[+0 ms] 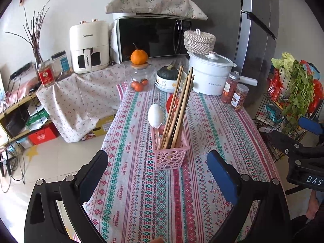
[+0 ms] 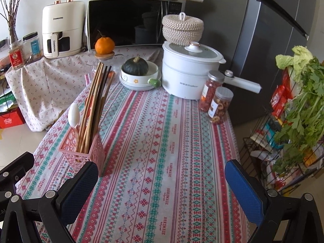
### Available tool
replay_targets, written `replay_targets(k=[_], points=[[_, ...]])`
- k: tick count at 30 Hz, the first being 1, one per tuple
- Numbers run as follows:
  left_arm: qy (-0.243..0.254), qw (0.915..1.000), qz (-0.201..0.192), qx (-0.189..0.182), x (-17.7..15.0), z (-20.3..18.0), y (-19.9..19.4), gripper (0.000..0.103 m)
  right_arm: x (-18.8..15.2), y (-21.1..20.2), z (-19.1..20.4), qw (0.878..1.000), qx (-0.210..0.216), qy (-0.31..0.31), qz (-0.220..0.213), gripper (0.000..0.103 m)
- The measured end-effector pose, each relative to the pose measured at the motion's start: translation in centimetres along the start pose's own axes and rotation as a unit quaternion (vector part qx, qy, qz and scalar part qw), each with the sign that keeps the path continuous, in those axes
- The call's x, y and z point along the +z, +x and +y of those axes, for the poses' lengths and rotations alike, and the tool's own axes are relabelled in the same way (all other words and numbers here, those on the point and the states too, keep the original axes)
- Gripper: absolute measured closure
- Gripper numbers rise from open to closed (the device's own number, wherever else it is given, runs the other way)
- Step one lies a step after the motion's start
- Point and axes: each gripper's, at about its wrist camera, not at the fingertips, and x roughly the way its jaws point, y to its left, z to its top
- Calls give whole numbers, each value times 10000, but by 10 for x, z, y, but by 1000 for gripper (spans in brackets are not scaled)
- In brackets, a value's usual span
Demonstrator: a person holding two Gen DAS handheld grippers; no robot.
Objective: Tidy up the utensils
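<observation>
On the surface [image 1: 212, 133] w/ a striped pink-green-white patterned cloth stands a pink plastic basket w/ round holes [image 1: 171, 151], near the middle in the left wrist view and at the left side in the right wrist view [image 2: 85, 151]. Inside the basket, upright but leaning: a bundle of long wooden chopsticks [image 1: 179, 109] and a white plastic spoon [image 1: 155, 116], bowl end up. Same chopsticks [image 2: 94, 103] and spoon [image 2: 74, 114] show in the right wrist view, w/ one dark stick among them.

Left hand-held gripper [image 1: 158, 174] is released, jaws wide apart, nothing between them; basket sits just in front, not touching the pads. Right hand-held gripper [image 2: 162, 180] is also released and empty, over bare cloth, basket just beside its left finger [image 2: 81, 180]. Right gripper body also appears at the right edge of the left wrist view [image 1: 299, 154].

At the far end of the surface: white electric pot w/ glass lid [image 2: 188, 73], woven lidded basket [image 2: 182, 29] on it, dark green squash [image 2: 135, 66] in a white bowl, two clear jars w/ red dried food [image 2: 215, 99], orange fruit [image 2: 104, 45] on a glass jar. Behind: black microwave [image 2: 129, 22] and cream air fryer [image 2: 60, 30]. Green leafy veg [image 2: 299, 105] in a wire rack at right
</observation>
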Motion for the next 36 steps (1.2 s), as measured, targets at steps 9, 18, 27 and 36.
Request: replay_targets(k=[9,18,27,36], points=[[-12,10000,-29,-27,-1,1,-2,3,0,0,1,10000,-80,-4,-17,0],[-13,10000,-12,-28,-1,0,-2,3,1,0,1,9999,-121,1,-25,0],[3,10000,7,-43,-2,0,-1,3,2,-2,-2,9999,-142,60,-43,0],[35,9997,97,-229,-2,0,3,3,1,0,-2,9999,-102,63,-12,0]])
